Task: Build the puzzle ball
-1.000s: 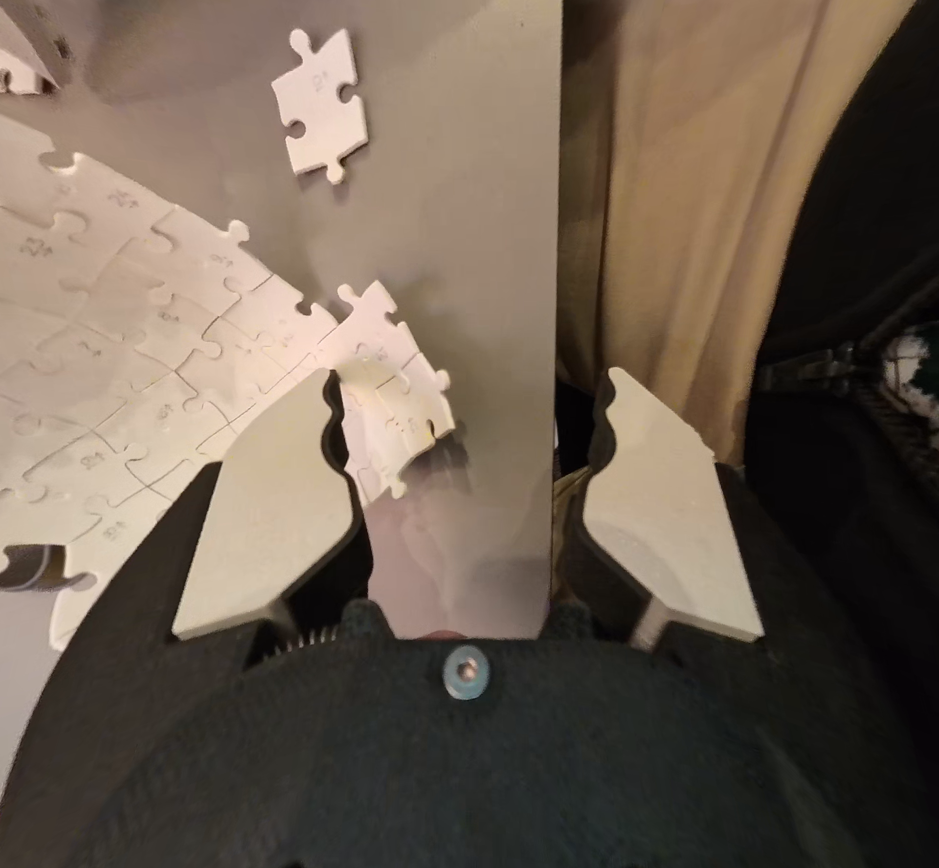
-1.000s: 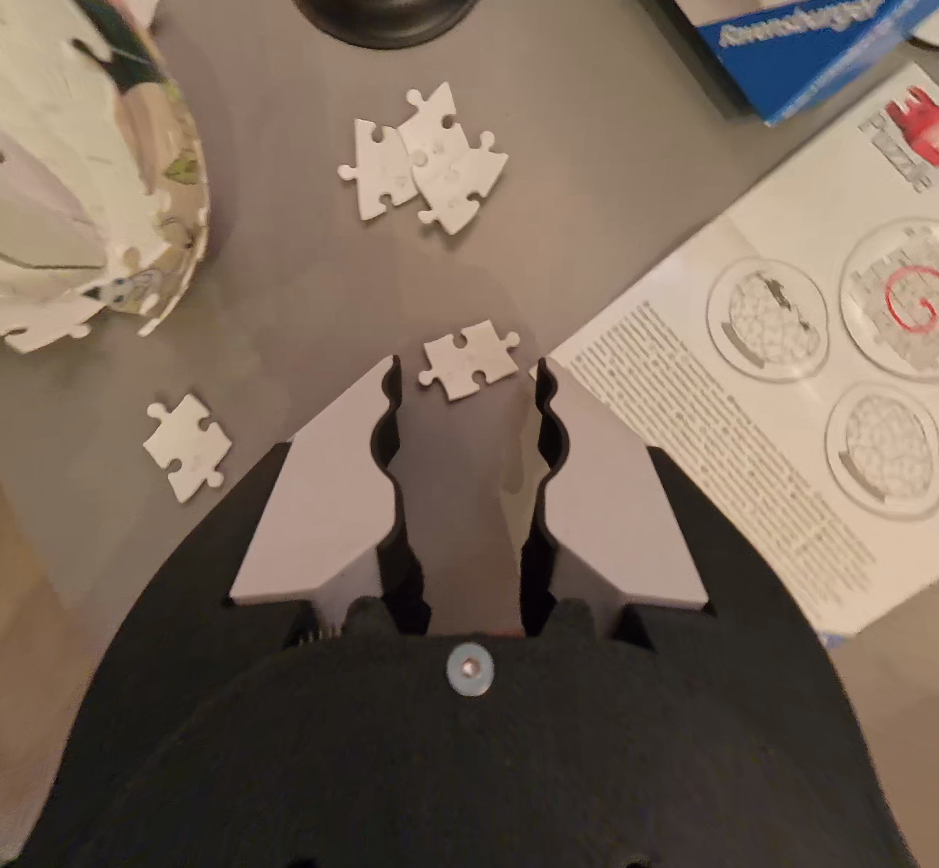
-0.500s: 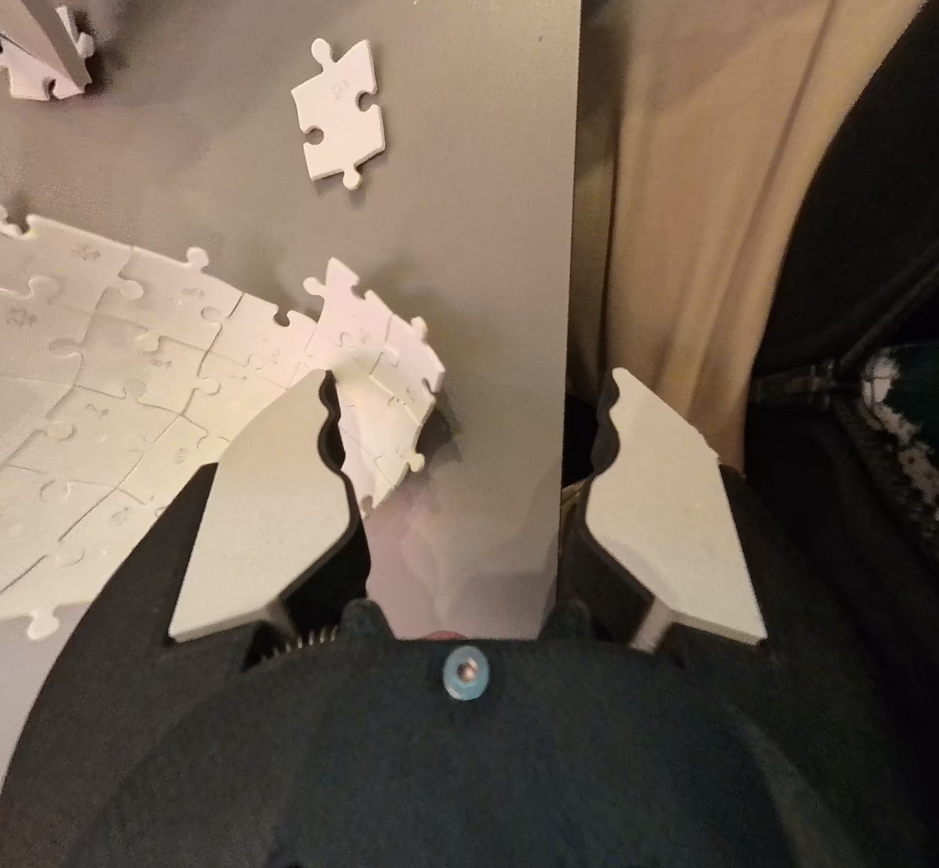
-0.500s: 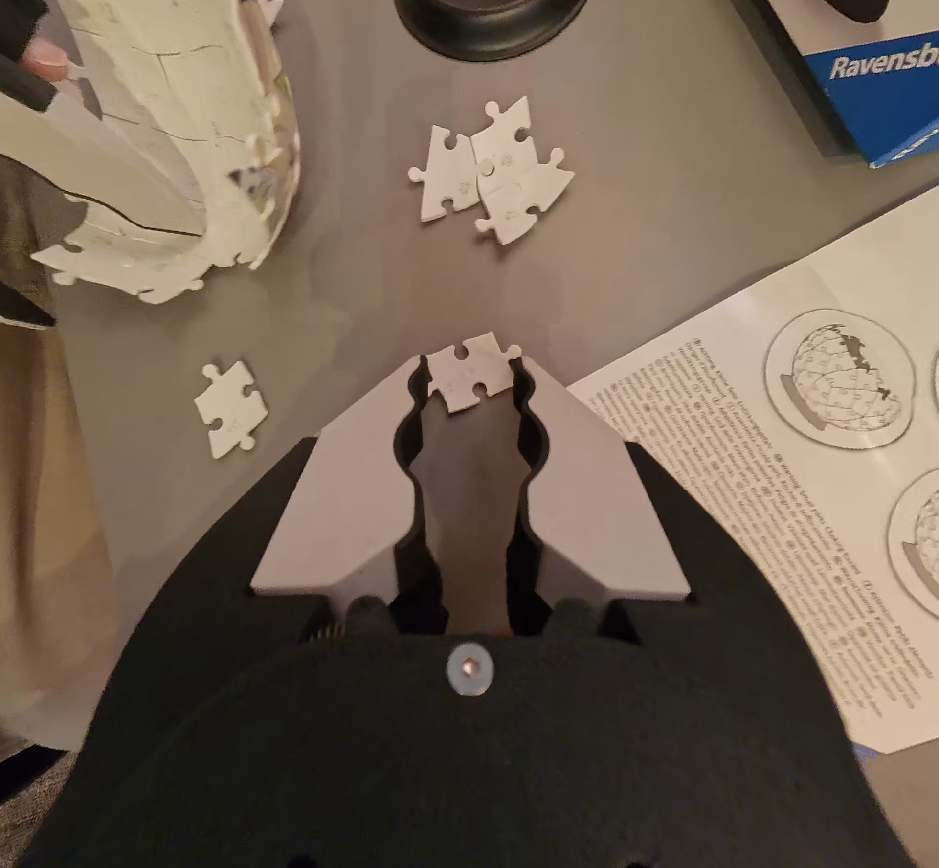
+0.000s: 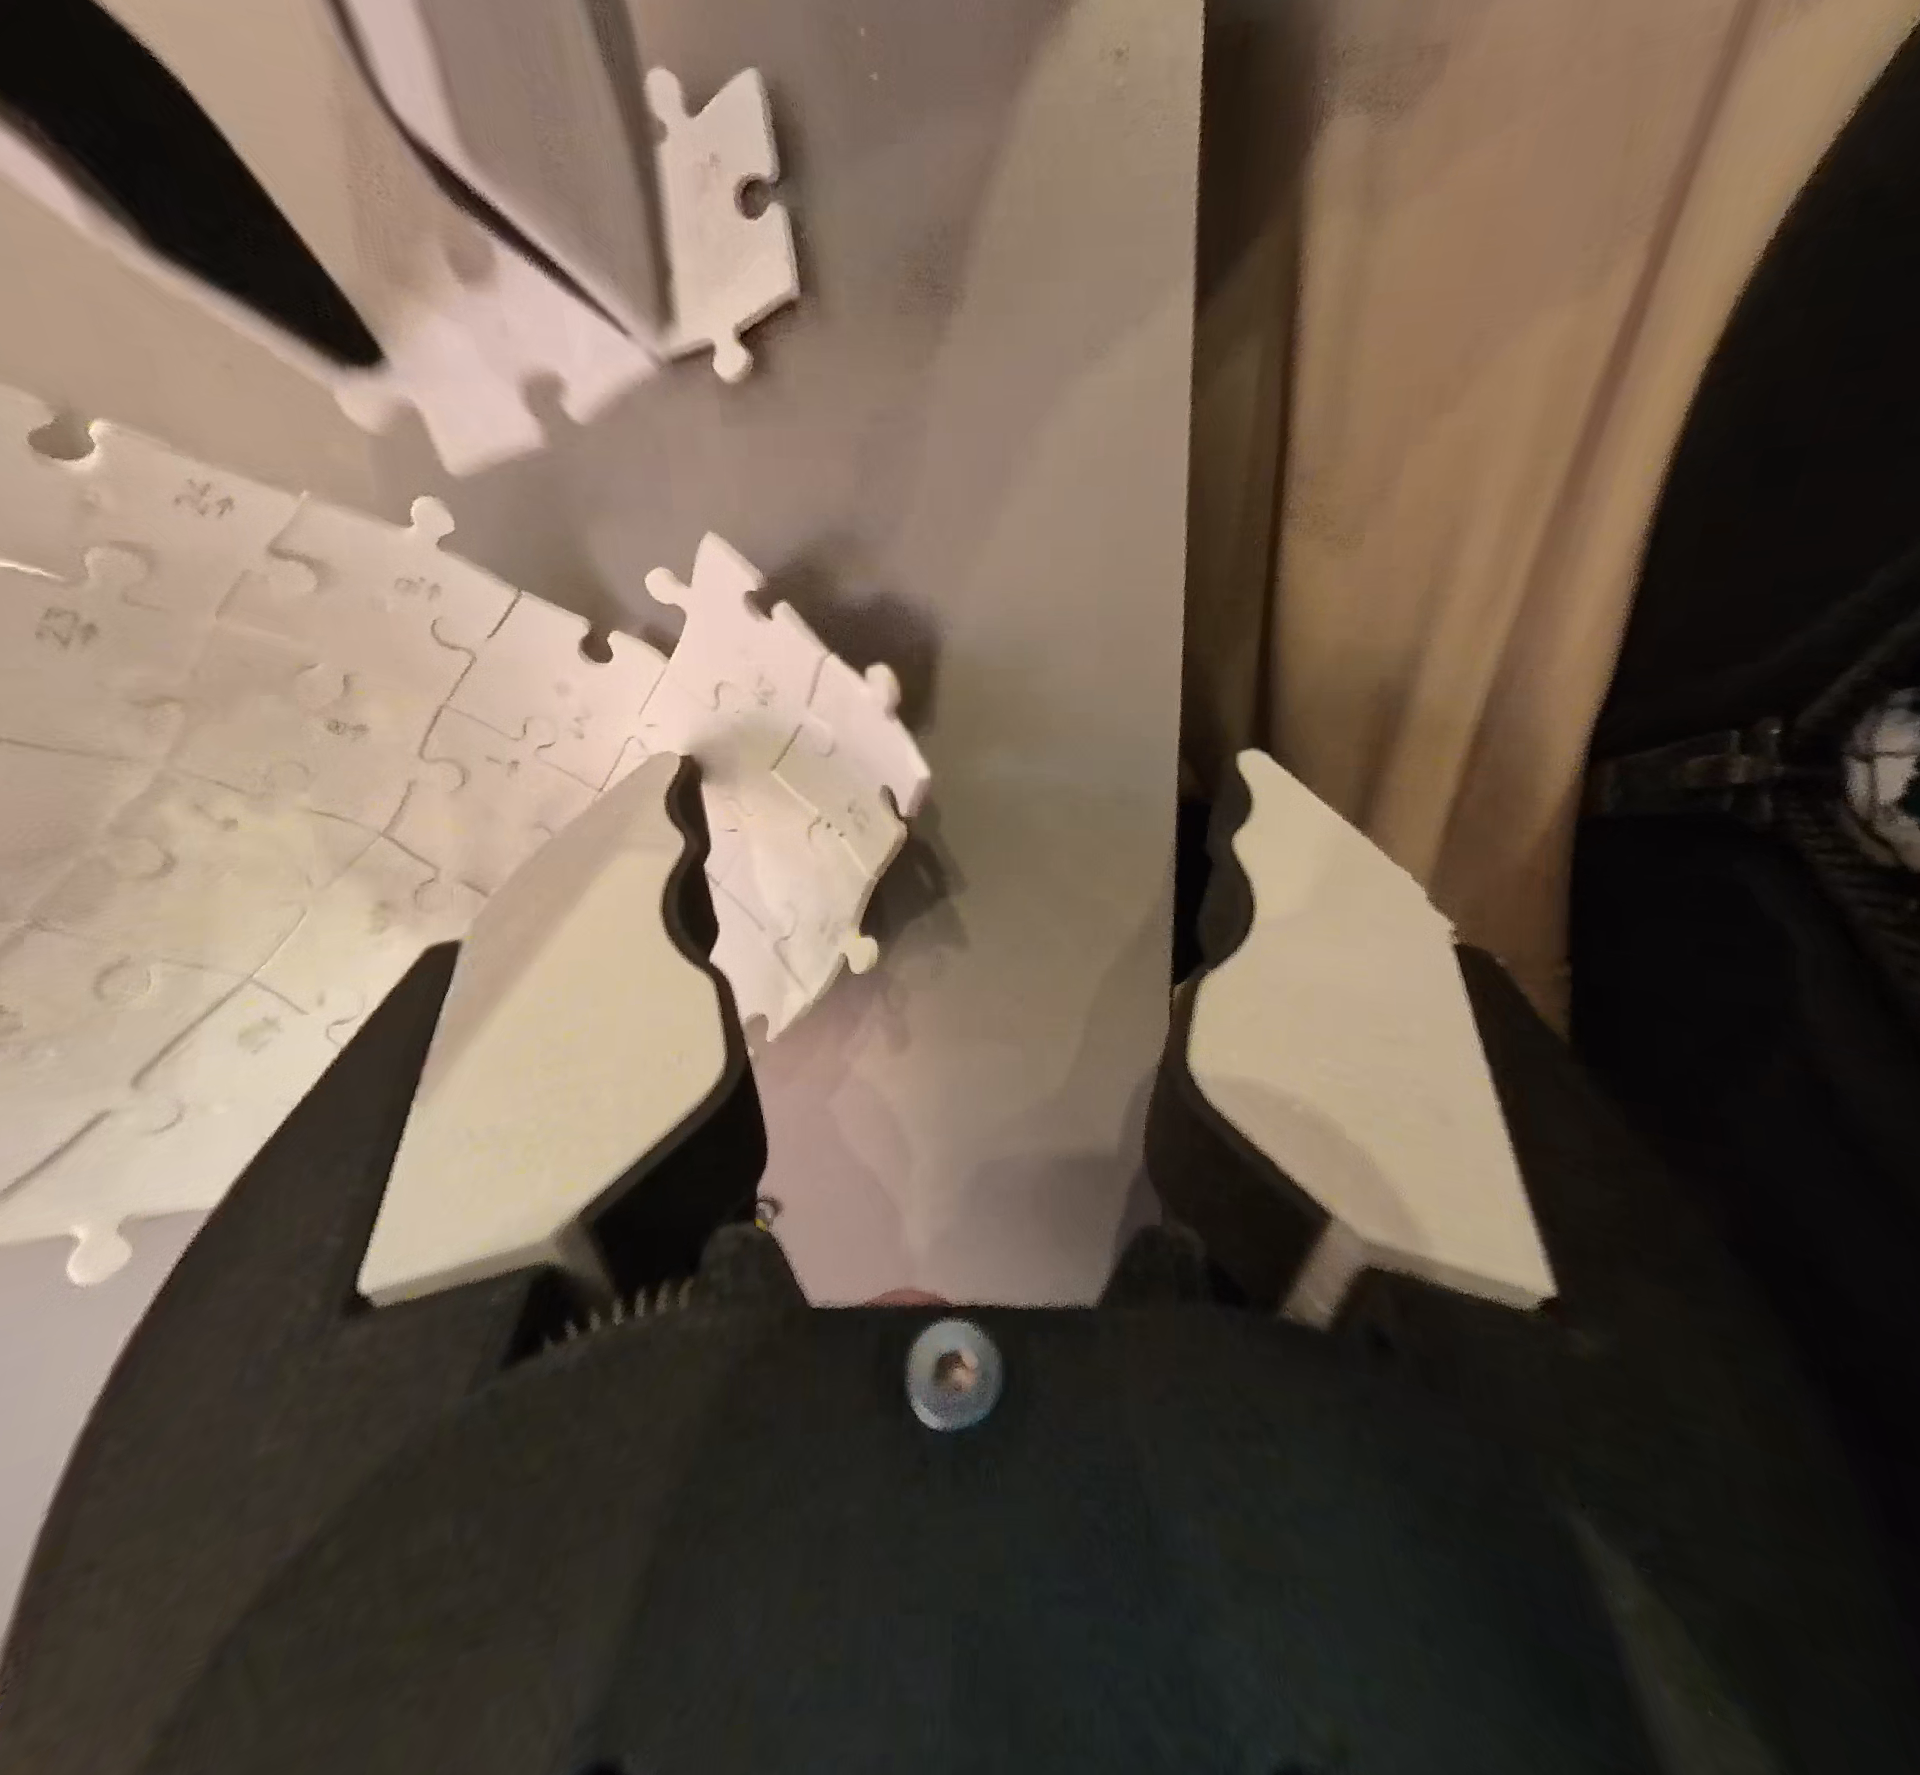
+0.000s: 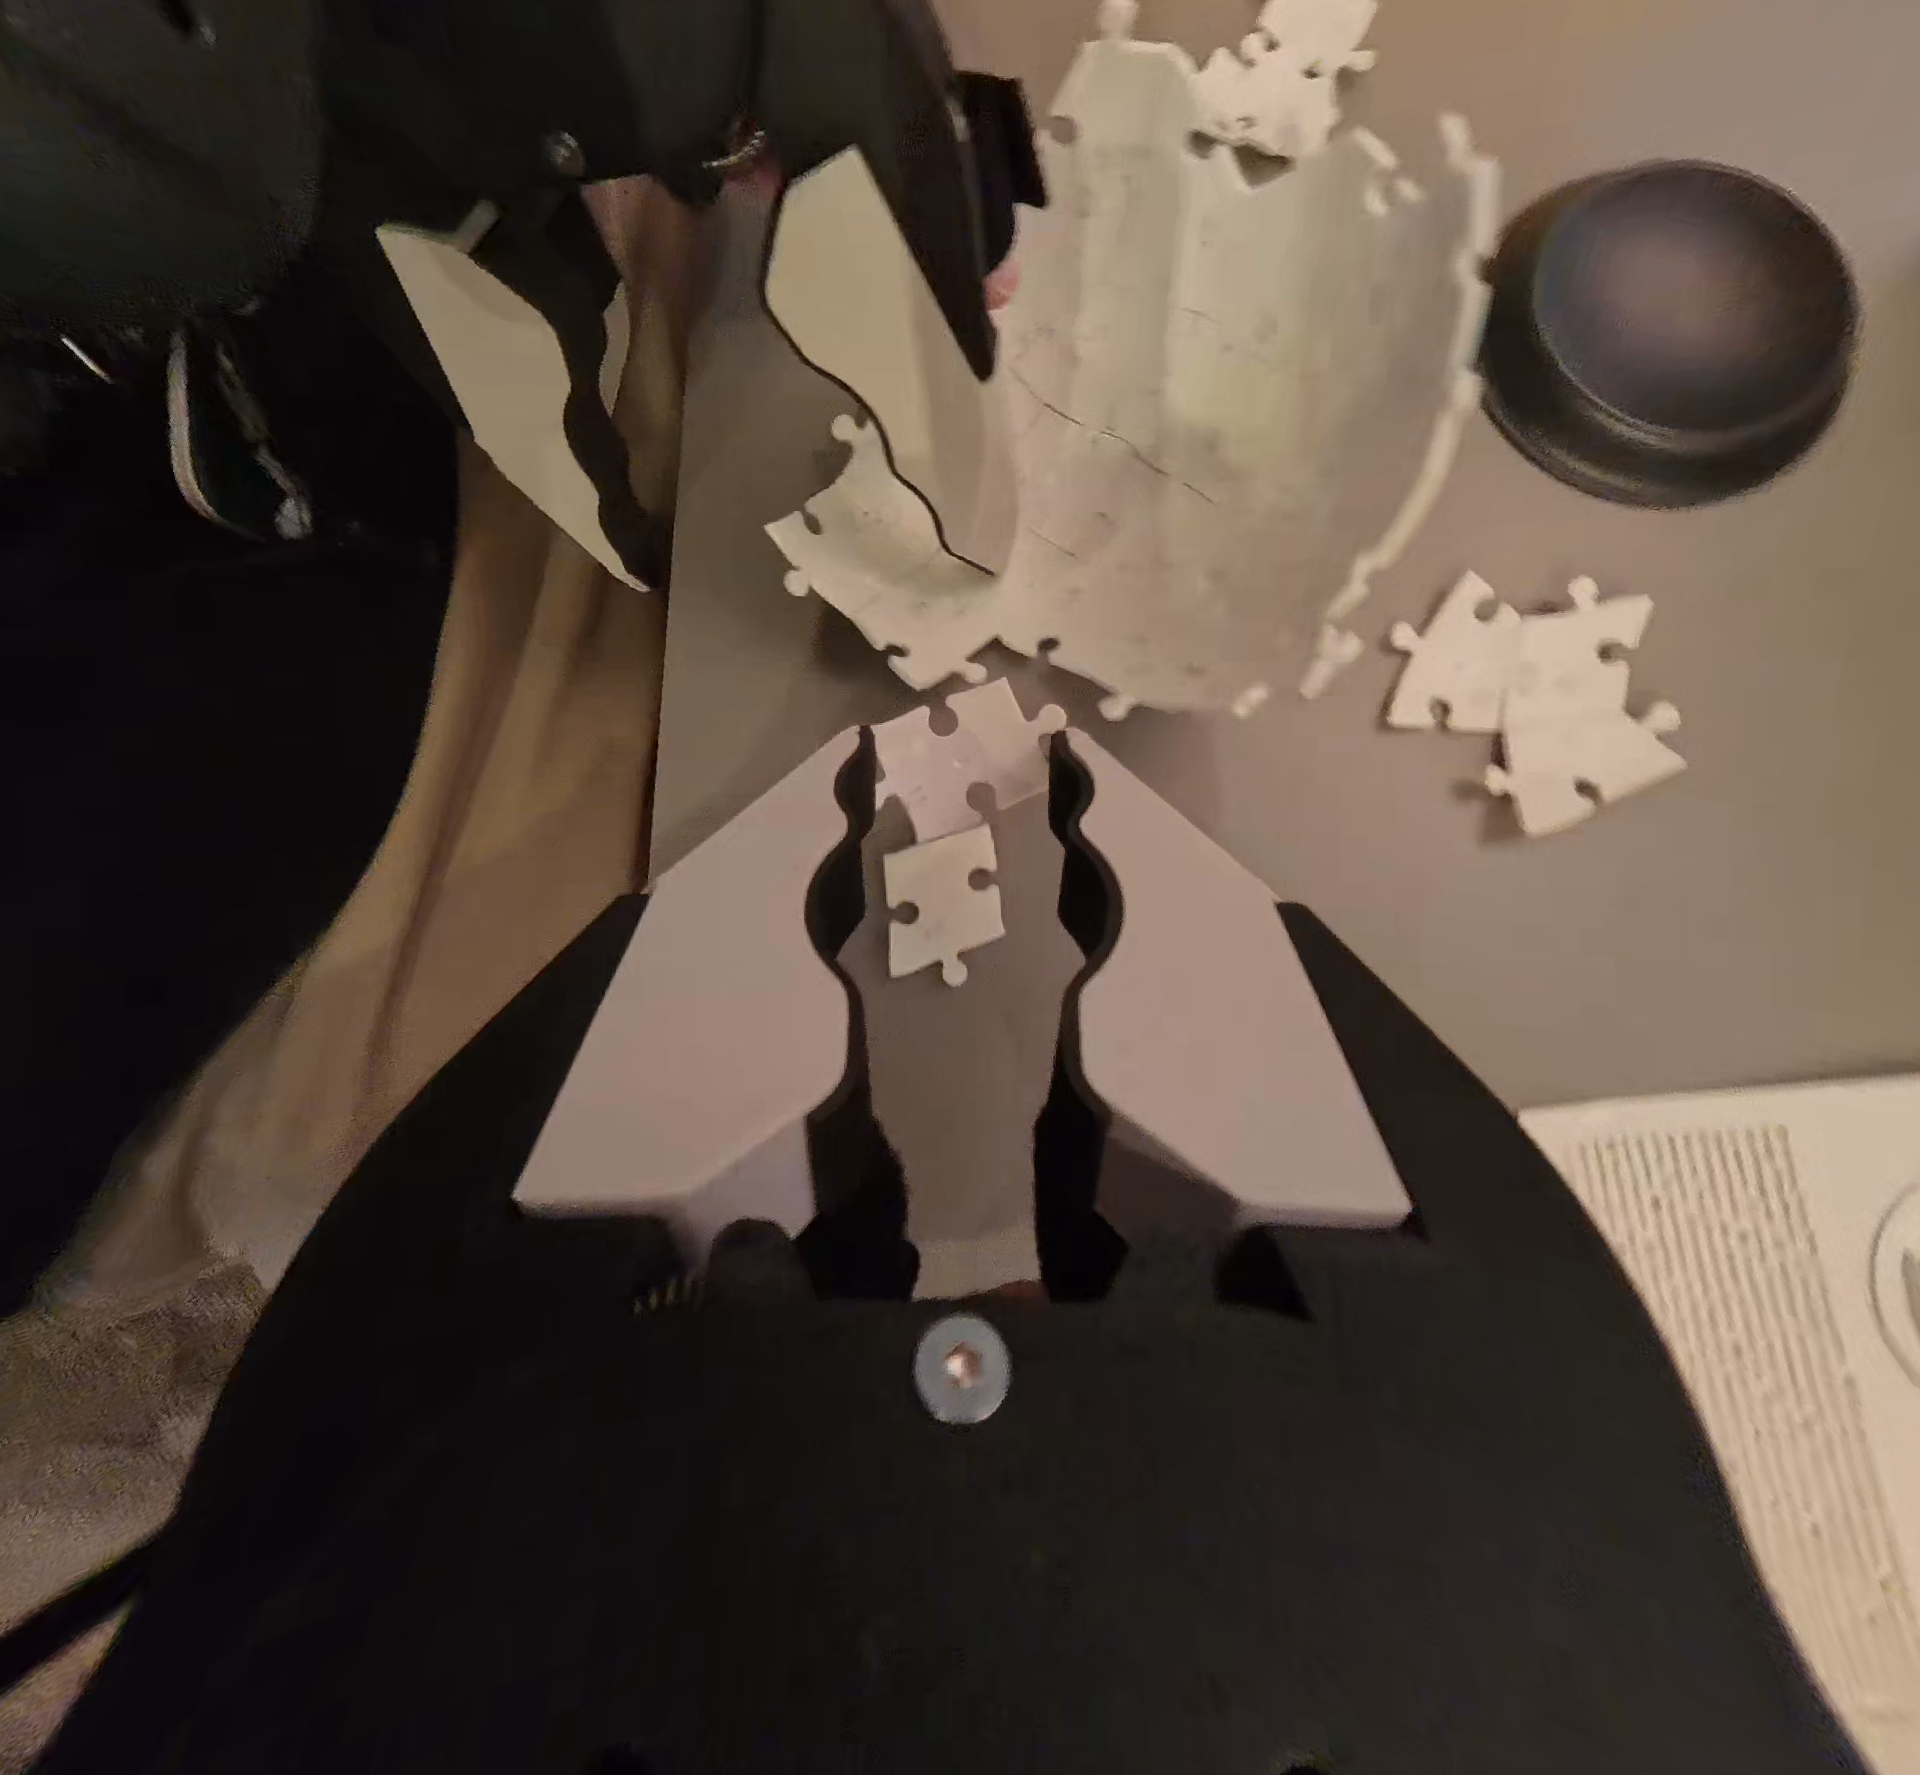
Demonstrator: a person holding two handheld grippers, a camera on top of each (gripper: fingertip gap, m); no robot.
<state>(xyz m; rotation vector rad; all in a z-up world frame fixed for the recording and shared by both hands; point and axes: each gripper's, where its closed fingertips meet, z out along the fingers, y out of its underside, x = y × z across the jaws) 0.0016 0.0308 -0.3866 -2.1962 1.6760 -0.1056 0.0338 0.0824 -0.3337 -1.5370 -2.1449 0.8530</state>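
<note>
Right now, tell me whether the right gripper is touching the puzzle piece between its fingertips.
Touching. The right wrist view shows the right gripper pinching the puzzle piece between both fingertips.

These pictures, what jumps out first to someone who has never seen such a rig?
The big curved white shell of joined puzzle pieces, half a ball, on the grey table, with the open left gripper at its edge. Next, the right gripper pinching a small white piece just short of the shell's jagged rim. A round black stand sits beside the shell.
</note>
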